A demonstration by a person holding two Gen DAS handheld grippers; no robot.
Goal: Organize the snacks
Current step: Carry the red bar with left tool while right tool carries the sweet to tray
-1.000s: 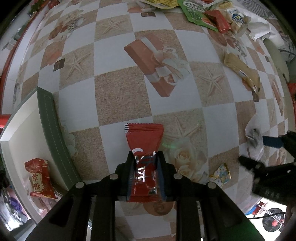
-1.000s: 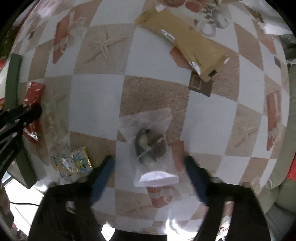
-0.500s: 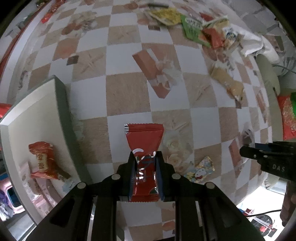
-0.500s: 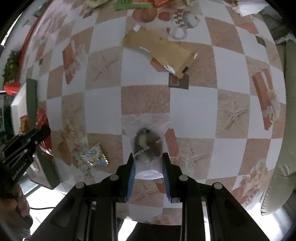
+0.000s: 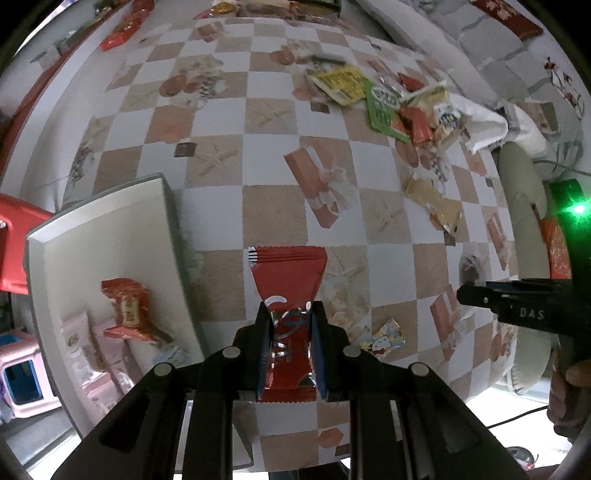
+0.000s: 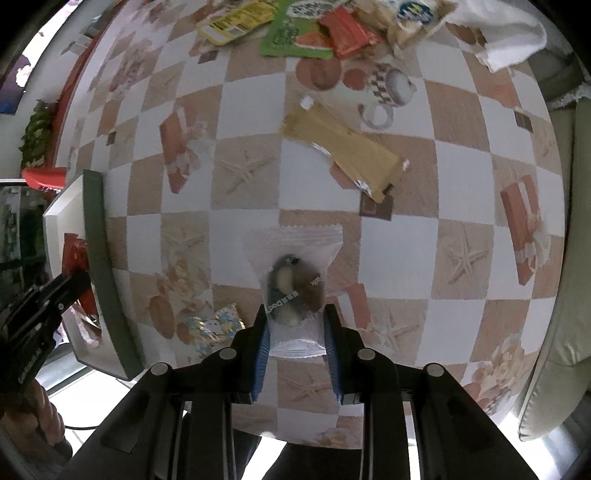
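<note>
Hidden or unclear: the lower end of the red snack packet (image 5: 287, 295) sits behind the blue pads of the left gripper (image 5: 290, 325), and its print is too creased to read. The white tray (image 5: 110, 236) with a green outer wall is cut off at the left edge of the left wrist view; the pale pink wrappers (image 5: 92, 350) in its lower part are blurred and cannot be identified. The right gripper's (image 6: 295, 325) body enters the left wrist view from the right, with only part of a hand (image 5: 570, 391) visible below it. The snack pile (image 6: 321, 33) at the far end of the table runs out of the top of the right wrist view.

Task items:
- Red snack packet — glossy foil, serrated top seam, a small black-and-white striped mark at its upper left corner. Clenched between the left gripper's pads, above the checkered tablecloth (image 5: 266, 206), just right of the tray.
- Clear snack packet (image 6: 293, 288) — translucent white wrapper, zigzag seams, dark and pale pieces showing through the middle. Grasped at its lower half by the right gripper, above the tablecloth.
- Red wrapped snack (image 5: 127, 310) — lying inside the tray.
- Small cartoon-print packet (image 5: 382, 338) — on the cloth between the two grippers.
- Tan packet (image 6: 343, 151) — flat on the cloth, well beyond the clear packet.
</note>
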